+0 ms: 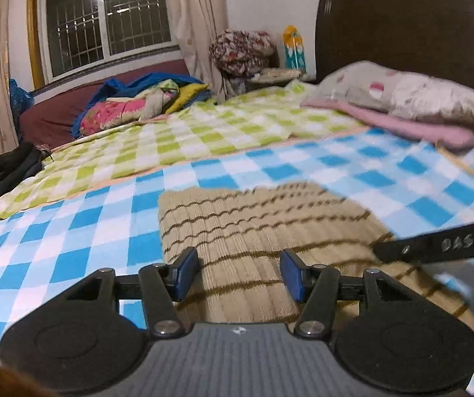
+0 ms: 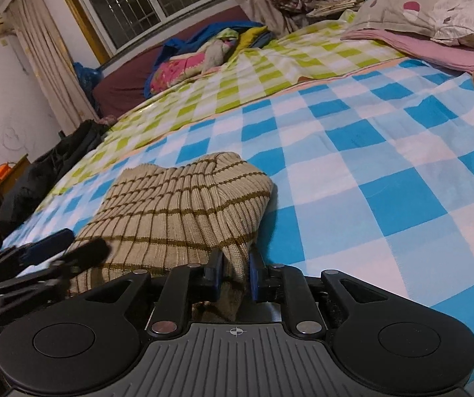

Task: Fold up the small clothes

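right gripper [image 2: 233, 278] pinched on ribbed beige striped sweater [image 2: 177, 211] at 6 o'clock; left gripper [image 1: 239, 273] spread wide above it, over soft blue-checked blanket [image 2: 385, 165].

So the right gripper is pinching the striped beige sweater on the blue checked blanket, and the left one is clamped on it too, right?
Not quite. The left gripper is open over the striped beige sweater, as the left wrist view shows. The right gripper does pinch it on the blue checked blanket.
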A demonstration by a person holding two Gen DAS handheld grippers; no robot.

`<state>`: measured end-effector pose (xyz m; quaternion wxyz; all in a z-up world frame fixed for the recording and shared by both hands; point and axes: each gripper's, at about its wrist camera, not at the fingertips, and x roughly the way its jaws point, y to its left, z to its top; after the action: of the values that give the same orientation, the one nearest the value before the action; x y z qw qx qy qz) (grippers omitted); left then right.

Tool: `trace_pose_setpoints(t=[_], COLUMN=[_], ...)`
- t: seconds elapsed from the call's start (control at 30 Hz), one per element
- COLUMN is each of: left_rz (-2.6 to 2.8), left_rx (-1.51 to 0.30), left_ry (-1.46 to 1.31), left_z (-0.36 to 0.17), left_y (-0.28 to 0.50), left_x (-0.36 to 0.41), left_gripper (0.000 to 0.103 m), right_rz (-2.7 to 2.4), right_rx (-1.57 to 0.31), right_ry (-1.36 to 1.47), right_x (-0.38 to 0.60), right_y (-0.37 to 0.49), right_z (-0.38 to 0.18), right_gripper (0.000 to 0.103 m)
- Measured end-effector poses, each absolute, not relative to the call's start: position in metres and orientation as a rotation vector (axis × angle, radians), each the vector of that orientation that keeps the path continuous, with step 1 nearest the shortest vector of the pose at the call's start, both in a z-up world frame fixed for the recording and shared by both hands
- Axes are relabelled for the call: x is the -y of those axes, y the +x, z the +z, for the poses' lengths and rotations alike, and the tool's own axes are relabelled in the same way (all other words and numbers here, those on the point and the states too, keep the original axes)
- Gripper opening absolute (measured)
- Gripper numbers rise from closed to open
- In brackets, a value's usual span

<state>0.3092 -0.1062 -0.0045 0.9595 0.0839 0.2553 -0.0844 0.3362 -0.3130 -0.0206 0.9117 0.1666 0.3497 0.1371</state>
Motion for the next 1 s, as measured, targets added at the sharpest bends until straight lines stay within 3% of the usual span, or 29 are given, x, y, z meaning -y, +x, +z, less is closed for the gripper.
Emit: trace_pose_setpoints(t=[0.27, 0.4, 0.7, 1.0], left_rz=[-0.166, -0.152, -0.133, -0.13], left_rx=[-0.545, -0.56, -0.571, -0.573], left_ry=[0.191, 0.204, 0.224, 0.234], left_z=[-0.003, -0.001, 0.0, 0.001], left_y=[0.315, 0.314, 0.314, 0.314], left_x=[0.112, 0.115, 0.12, 0.121], left_gripper=[0.061, 0.061, 0.061, 0.061], right_rz=[0.266, 0.262, 0.25, 0.306], right_rx=[-0.727, -0.727, -0.608, -0.609], right_ry=[0.331, 0.332, 0.267, 0.235], right_x=[0.315, 0.315, 0.306, 0.288], right_y=[0.337, 0.333, 0.316, 0.327], right_z=[-0.025, -0.02, 0.019, 0.012], right_gripper=[0.014, 0.024, 0.024, 0.024])
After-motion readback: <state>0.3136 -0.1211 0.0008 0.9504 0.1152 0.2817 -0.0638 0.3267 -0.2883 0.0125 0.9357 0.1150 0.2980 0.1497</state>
